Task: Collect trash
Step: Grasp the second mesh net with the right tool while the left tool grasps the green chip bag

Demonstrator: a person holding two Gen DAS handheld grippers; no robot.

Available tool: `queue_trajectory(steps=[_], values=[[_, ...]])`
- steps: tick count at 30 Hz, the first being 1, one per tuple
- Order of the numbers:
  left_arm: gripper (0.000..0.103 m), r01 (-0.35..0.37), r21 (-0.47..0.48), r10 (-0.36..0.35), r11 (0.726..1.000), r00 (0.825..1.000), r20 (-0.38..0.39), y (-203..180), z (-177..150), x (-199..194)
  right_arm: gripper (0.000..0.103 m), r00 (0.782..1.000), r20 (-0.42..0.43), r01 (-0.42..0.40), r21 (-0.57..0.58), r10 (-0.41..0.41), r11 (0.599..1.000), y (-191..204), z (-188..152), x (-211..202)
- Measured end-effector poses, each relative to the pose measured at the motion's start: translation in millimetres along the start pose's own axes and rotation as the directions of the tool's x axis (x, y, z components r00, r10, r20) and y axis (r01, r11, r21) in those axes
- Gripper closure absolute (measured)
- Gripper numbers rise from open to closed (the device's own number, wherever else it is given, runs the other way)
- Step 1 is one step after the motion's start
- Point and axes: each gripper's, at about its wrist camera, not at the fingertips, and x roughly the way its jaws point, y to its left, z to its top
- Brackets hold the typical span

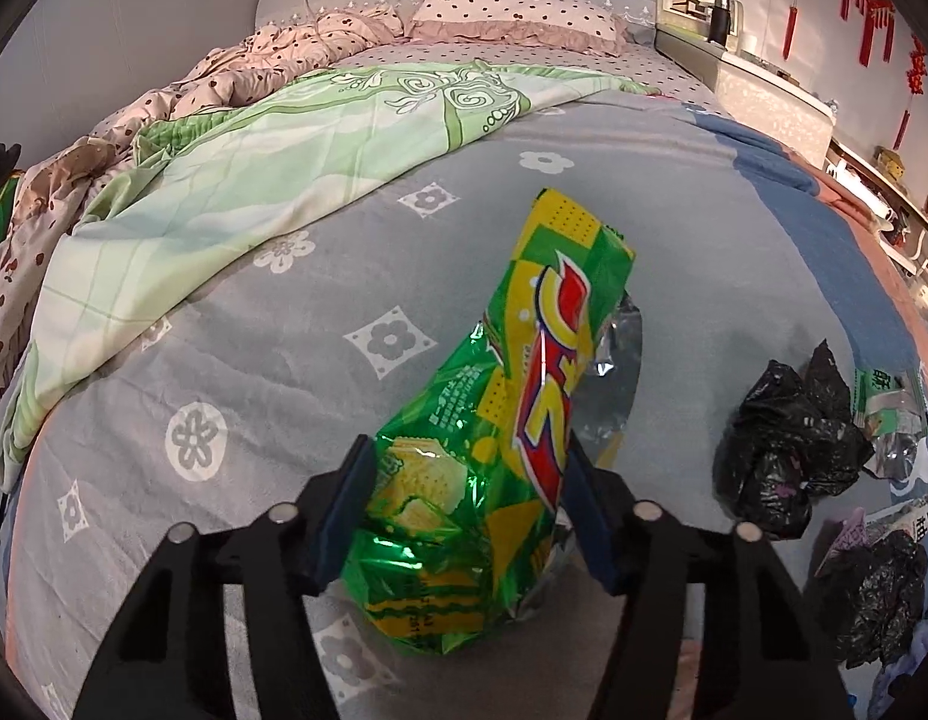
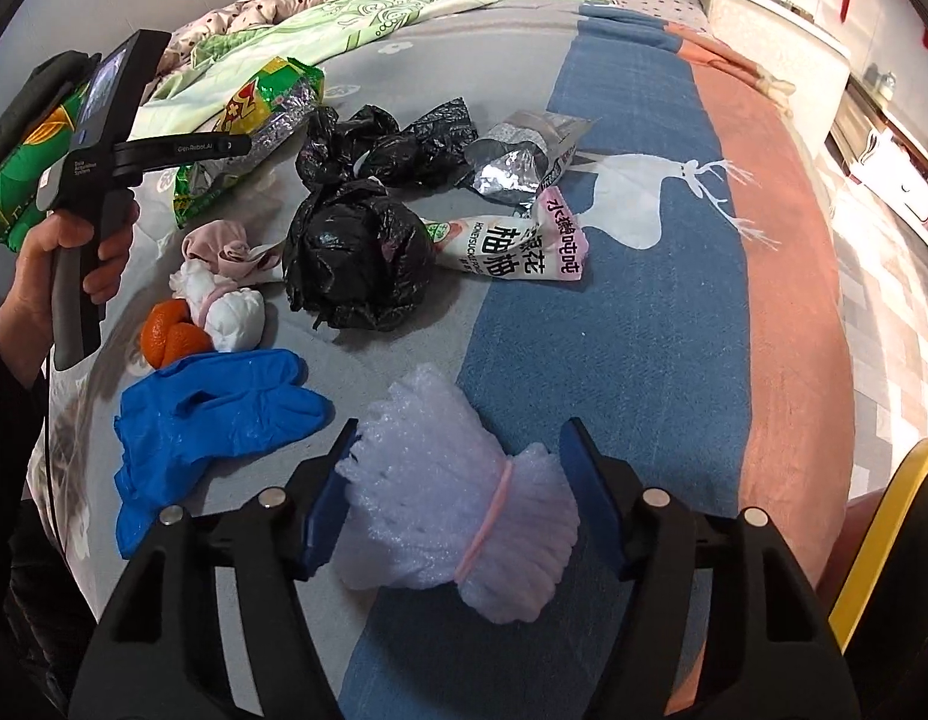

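My left gripper (image 1: pixel 466 468) is shut on a green and yellow cracker bag (image 1: pixel 493 438), its pads pressing both sides, just above the grey bedspread. The same bag shows in the right wrist view (image 2: pixel 248 120), with the left gripper's handle in a hand. My right gripper (image 2: pixel 458 450) has its jaws around a white foam net wrap (image 2: pixel 458 504) with a pink band; the left pad touches it, the right pad stands slightly apart. Trash lies ahead: black plastic bags (image 2: pixel 356 252), a blue glove (image 2: pixel 212 414), orange peel (image 2: pixel 173 339), white tissue (image 2: pixel 230 306), a white snack wrapper (image 2: pixel 511 246), a foil wrapper (image 2: pixel 523 162).
All this is on a bed with a grey, blue and pink cover (image 2: pixel 643 330). A green quilt (image 1: pixel 254 168) and pillows (image 1: pixel 511 12) lie at the far end. A cabinet (image 1: pixel 763 90) stands to the right. A yellow object (image 2: pixel 883 540) is at the bed's right edge.
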Motion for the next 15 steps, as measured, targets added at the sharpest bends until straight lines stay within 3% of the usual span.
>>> queue_trajectory(steps=[3,8,9,11,12,15], values=[[0.081,-0.006,0.021,0.006,1.0,1.0,0.007,0,-2,0,0.05,1.0,0.0,0.0,-0.002,0.0,1.0,-1,1,3],[0.086,-0.021,0.038,0.02,0.999,0.999,0.025,-2,-2,-6,0.063,1.0,0.012,0.021,-0.002,-0.021,1.0,-2,1,3],[0.102,-0.015,0.038,0.014,0.999,1.0,0.027,-2,-1,-8,0.064,1.0,0.012,0.021,-0.003,-0.021,1.0,-2,1,2],[0.102,-0.008,0.033,0.007,0.999,0.999,0.032,-1,-1,-14,0.07,1.0,0.012,0.022,-0.003,-0.022,1.0,-3,1,1],[0.102,-0.008,0.039,0.007,0.999,0.999,0.038,-2,-1,-18,0.086,1.0,0.017,0.022,0.0,-0.022,1.0,-4,2,-1],[0.102,-0.011,0.054,0.008,0.999,0.999,0.05,-5,-1,-28,0.084,0.999,0.044,0.025,0.011,-0.026,1.0,-5,2,-9]])
